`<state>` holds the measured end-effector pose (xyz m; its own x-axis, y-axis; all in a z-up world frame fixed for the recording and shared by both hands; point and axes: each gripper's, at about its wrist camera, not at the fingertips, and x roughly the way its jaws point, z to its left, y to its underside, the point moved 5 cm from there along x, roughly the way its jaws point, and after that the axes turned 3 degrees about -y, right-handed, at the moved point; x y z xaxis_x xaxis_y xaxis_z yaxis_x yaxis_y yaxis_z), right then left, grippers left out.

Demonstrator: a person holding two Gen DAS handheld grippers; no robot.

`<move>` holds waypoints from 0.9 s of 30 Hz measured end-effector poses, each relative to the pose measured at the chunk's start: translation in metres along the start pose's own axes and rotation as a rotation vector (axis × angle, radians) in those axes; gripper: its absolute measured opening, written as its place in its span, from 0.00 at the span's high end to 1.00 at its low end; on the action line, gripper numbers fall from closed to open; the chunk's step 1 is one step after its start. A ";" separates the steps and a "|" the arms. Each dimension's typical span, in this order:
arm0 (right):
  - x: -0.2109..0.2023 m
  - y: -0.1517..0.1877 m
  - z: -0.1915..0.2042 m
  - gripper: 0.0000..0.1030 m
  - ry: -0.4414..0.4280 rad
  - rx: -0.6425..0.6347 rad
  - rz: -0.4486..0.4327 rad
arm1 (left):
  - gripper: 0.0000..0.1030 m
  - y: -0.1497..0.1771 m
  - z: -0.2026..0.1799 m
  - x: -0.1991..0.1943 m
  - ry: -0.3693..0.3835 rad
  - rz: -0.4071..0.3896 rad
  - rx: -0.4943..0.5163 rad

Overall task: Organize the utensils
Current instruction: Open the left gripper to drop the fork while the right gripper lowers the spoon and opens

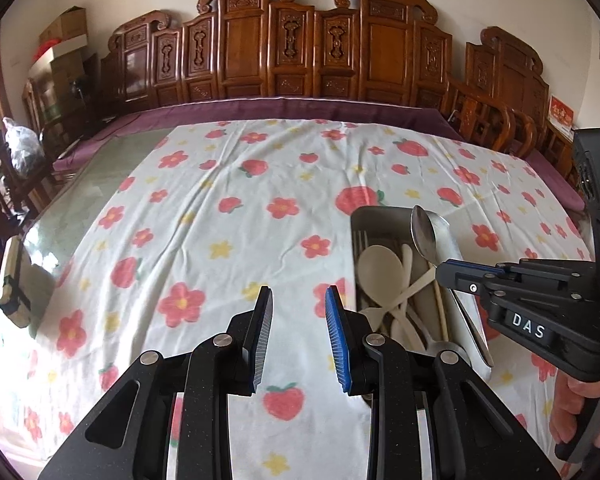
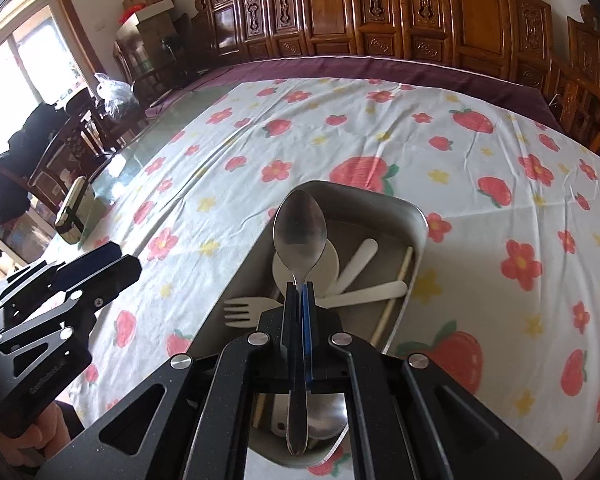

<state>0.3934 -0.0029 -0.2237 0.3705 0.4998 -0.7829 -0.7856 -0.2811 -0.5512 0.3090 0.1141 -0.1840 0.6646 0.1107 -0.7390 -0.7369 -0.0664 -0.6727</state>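
Right gripper [image 2: 300,292] clamps metal spoon [image 2: 300,232] above tray [image 2: 418,216] | left gripper [image 1: 298,320] narrowly parted, empty, left of tray

Left gripper [image 1: 299,300] agape, right gripper [image 2: 300,292] clamped

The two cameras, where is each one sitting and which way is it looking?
Left wrist camera: sits on the left gripper, looking down along its open, empty fingers at the flowered tablecloth; the right gripper and a hand show at the right.
Right wrist camera: sits on the right gripper, looking down at the metal spoon it holds over the metal tray; the left gripper shows at the left.
Both share: tray, spoon, white utensils, tablecloth, carved wooden furniture.
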 end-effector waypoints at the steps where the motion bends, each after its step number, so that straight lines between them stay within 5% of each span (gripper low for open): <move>1: 0.001 -0.001 0.000 0.96 -0.001 0.002 -0.001 | 0.75 0.000 0.001 -0.001 -0.001 -0.001 0.000; 10: -0.011 0.003 -0.006 0.95 0.013 0.001 -0.027 | 0.75 -0.001 -0.002 -0.015 0.001 -0.026 0.012; 17: -0.062 0.027 -0.014 0.95 0.059 -0.022 -0.096 | 0.69 0.001 -0.020 -0.038 0.022 -0.055 0.033; 21: -0.100 0.043 -0.018 0.78 0.083 -0.027 -0.146 | 0.63 0.003 -0.035 -0.058 0.044 -0.078 0.048; 27: -0.154 0.068 -0.026 0.56 0.109 0.006 -0.222 | 0.43 0.005 -0.059 -0.093 0.077 -0.127 0.079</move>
<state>0.2961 -0.1199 -0.1482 0.5854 0.4575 -0.6693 -0.6816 -0.1692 -0.7119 0.2504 0.0445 -0.1209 0.7586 0.0367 -0.6506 -0.6515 0.0214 -0.7584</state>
